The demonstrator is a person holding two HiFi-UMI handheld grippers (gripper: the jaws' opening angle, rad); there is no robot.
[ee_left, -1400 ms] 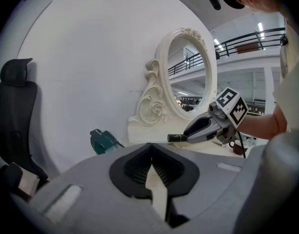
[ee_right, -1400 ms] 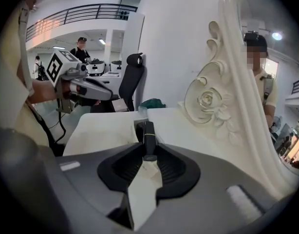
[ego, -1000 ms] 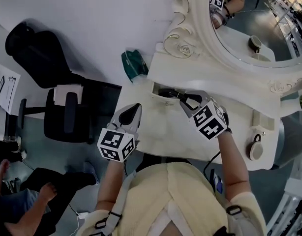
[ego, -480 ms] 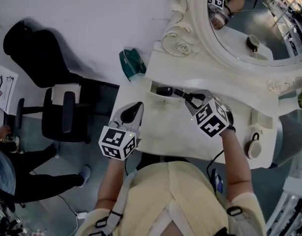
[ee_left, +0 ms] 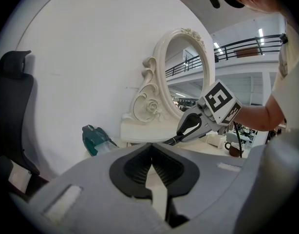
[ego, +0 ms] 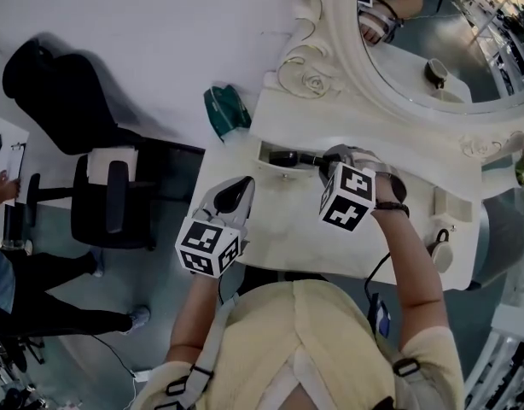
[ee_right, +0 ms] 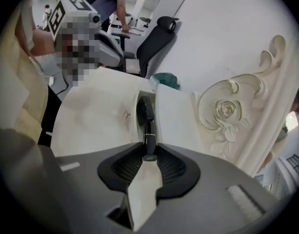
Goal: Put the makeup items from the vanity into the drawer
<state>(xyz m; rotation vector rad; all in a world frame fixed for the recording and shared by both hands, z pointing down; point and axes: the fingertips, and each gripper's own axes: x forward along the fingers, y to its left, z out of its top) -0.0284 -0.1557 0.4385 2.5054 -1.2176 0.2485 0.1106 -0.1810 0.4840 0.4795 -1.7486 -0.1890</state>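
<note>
We note a slim black makeup stick (ee_right: 148,126), glossy, w/ a thin pale band at mid-length and a round butt end. The butt is pinched in the R gripper (ee_right: 149,156). The far end reaches into the open drawer (ee_right: 138,108) at the back of the vanity top (ego: 288,229). L gripper (ee_left: 151,152) has its jaws pressed together, empty, by the vanity's front-left edge.

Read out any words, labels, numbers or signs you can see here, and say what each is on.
Nothing here can be read.
Marker cube on the left gripper: black-and-white square code only.
Marker cube on the right gripper: the same, no letters.
Paper sheet at the head view's left edge: print too small to read.
Slim black makeup stick in the right gripper: no label visible.
</note>
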